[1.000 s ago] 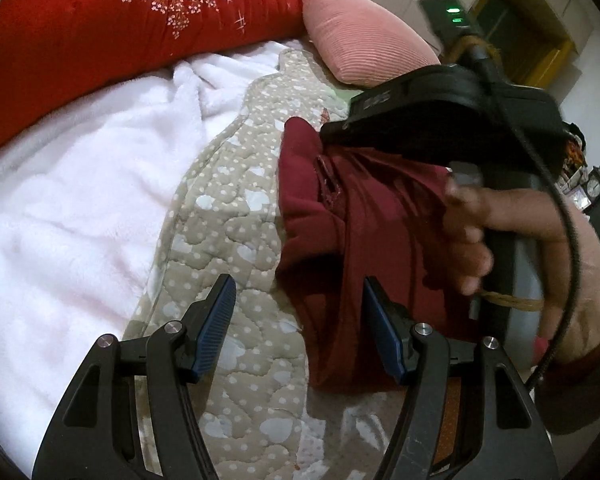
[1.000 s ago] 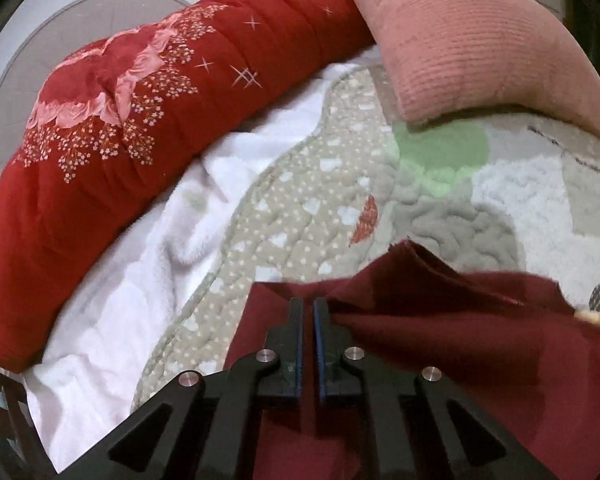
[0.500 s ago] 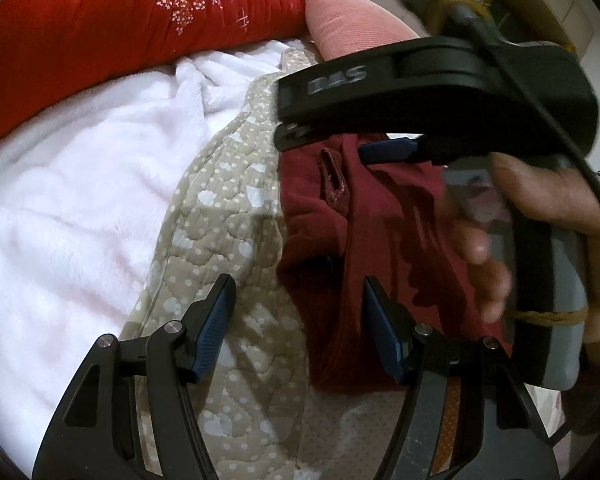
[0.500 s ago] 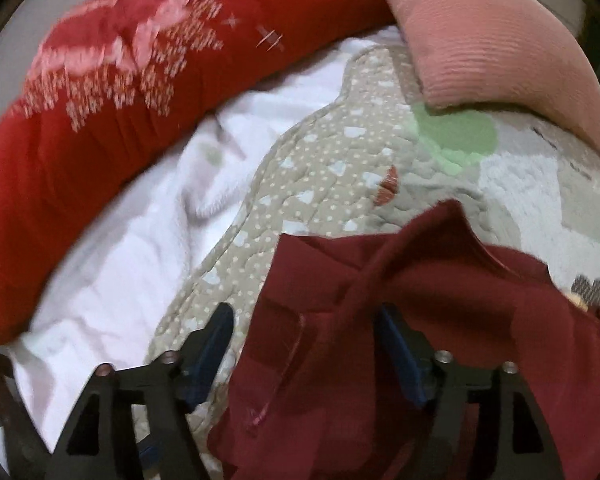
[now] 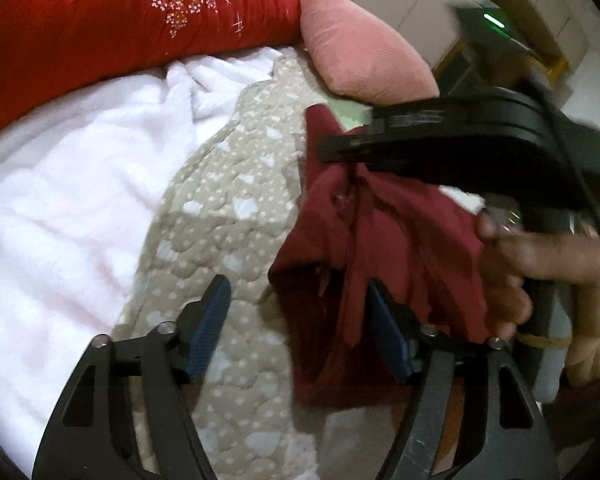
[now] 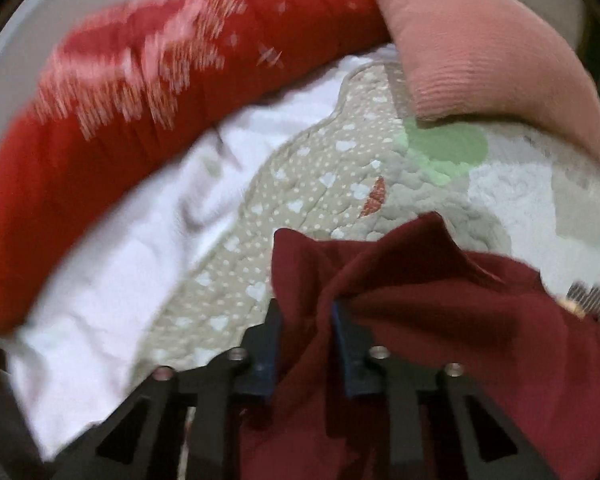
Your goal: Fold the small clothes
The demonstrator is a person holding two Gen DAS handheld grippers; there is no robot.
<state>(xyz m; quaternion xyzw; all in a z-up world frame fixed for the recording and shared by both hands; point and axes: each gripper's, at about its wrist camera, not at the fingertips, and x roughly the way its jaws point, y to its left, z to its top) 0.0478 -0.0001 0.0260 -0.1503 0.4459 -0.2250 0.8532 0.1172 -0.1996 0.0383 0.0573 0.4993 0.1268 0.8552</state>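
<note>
Right wrist view: right claw [image 6: 306, 344] closing on a bunched ridge of the maroon garment [image 6: 440, 340], cloth gathered between the blue pads and pulled up into a peak; whether the pads already press hard, hard to tell through the blur. Left wrist view: left claw [image 5: 300, 324] wide apart and opening, hovering over the quilted mat [image 5: 228, 216], its right pad just beside the garment's hanging edge, nothing pinched. Same view: person's hand [image 5: 540, 280] wrapped round the right gripper's handle, garment dangling in loose vertical folds below it, lower part slumped onto the mat.

Garment lying toward the right side of the mat on the bed, partly lifted, crumpled, no flat panel and no crisp crease anywhere. White fleece blanket [image 5: 80, 200] to the left, red floral bolster [image 5: 120, 20] and pink ribbed cushion [image 5: 356, 52] at the head, none of them touching the garment.

Judging by this: task early, still at the pick-up-and-spread stage. Left to do, probably: second corner taken by the left claw, cloth stretched flat, then folded. No finished folded pieces visible.
</note>
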